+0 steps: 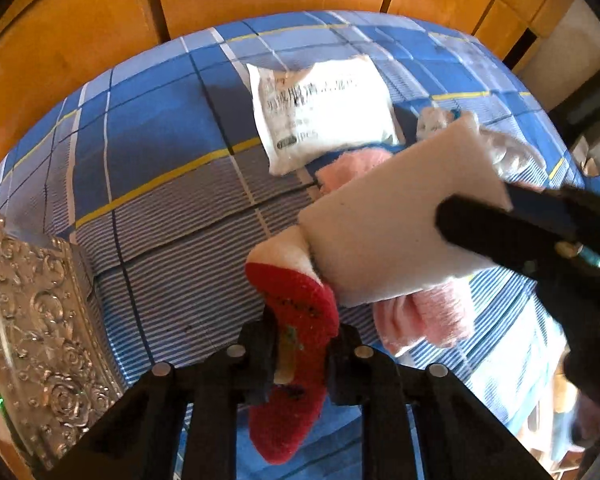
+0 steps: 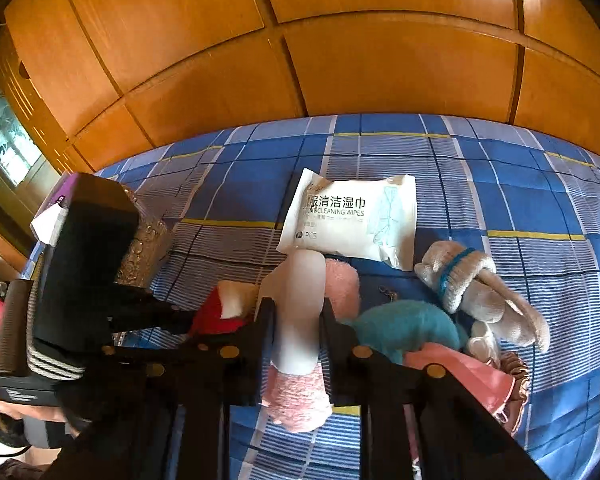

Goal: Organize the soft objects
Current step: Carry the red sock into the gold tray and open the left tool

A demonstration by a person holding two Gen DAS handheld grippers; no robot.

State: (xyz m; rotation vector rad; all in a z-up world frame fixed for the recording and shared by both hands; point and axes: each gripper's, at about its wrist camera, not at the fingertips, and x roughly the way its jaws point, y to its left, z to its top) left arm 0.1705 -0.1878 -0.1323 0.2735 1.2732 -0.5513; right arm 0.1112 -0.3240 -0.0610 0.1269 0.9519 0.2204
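My left gripper is shut on a red and white fuzzy sock, held above the blue plaid bed sheet. My right gripper is shut on a white foam sponge block; the same block shows in the left wrist view, just right of the sock and touching it. A pink fuzzy cloth lies under the sponge. A white pack of cleaning wipes lies flat further back. The left gripper's body and red sock show at the left of the right wrist view.
A teal plush item, a grey sock with a blue band and a pink item lie to the right. An embossed silver box stands at the left. Orange wooden wardrobe doors rise behind the bed.
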